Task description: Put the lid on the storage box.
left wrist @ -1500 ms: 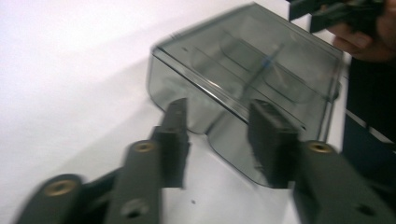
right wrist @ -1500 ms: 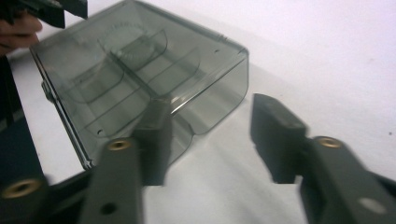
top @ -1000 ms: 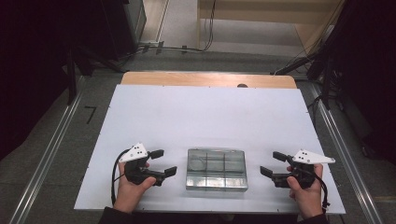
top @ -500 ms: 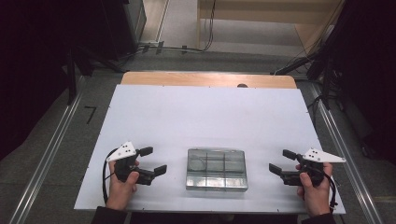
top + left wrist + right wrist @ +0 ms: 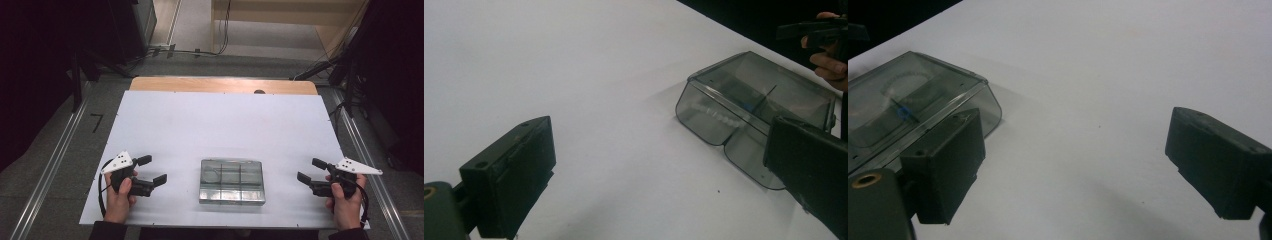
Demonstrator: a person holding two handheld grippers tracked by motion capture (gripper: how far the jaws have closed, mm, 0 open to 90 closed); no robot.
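Here, a clear compartment box [image 5: 232, 181] is sitting lid closed near the table's [image 5: 220, 125] front edge, midway. The left gripper [image 5: 151, 171] and right gripper [image 5: 311, 171] are flanking it, jaws spread and empty, probably leaving it free.

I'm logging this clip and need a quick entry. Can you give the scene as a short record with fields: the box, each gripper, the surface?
box: clear plastic compartment box, lid closed, flat on the table near its front edge
left gripper: jaws open, just been opening, nothing between them, apart from the box on its left
right gripper: jaws open, empty, apart from the box on its right
surface: white table top
contact: neither gripper touches the box
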